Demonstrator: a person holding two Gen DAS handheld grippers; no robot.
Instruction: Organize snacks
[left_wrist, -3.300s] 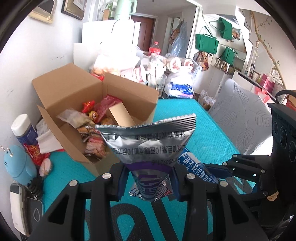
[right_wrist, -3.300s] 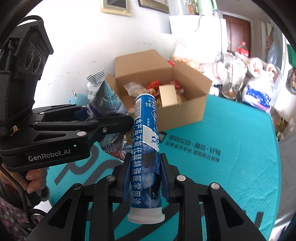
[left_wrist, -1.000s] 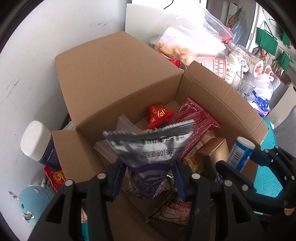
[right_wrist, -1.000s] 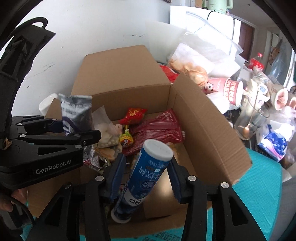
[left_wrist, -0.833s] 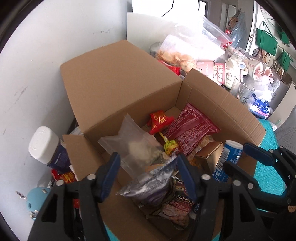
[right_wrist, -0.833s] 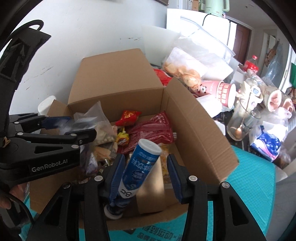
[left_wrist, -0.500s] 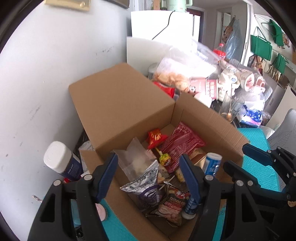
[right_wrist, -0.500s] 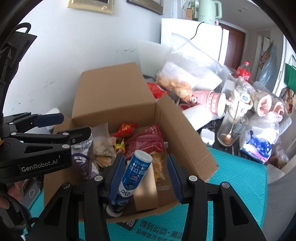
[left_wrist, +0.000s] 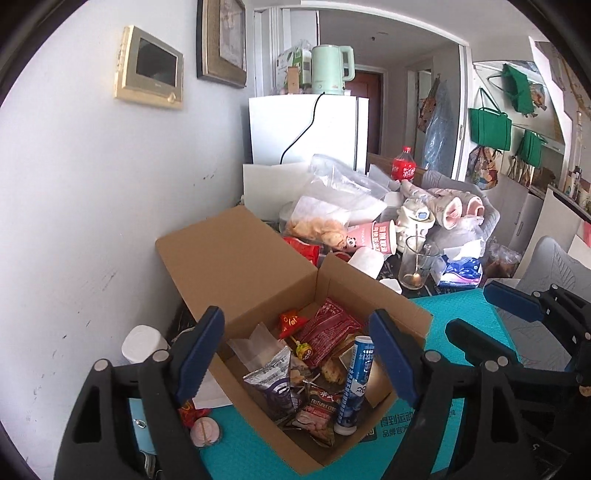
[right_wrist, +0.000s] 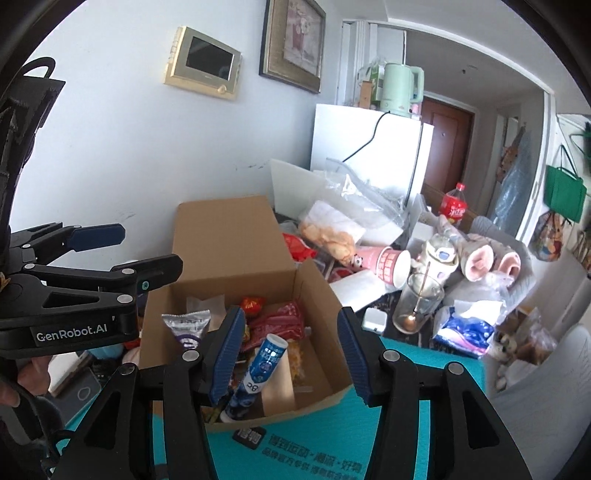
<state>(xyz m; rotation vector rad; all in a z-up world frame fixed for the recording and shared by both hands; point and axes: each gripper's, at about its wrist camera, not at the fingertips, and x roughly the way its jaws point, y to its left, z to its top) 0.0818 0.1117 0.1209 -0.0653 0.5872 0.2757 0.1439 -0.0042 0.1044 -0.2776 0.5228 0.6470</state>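
The box (left_wrist: 236, 269) sits on the teal tabletop (left_wrist: 461, 317), snacks inside. My left claw (left_wrist: 295, 354) gapes wide and empty, my right claw (right_wrist: 288, 354) narrower, also empty, both just opened. The tube (left_wrist: 356, 380), stiff and slick, wants a mid-body grip; the bag (left_wrist: 273, 380), light and crinkly, its sealed edge.

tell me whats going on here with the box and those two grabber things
A person is sorting snacks into the open cardboard box on the teal table, with a gripper in each hand. The silver snack bag and the blue tube both lie in the box among other packets. The left gripper and the right gripper are above the box, their jaws just opening, with nothing between them.
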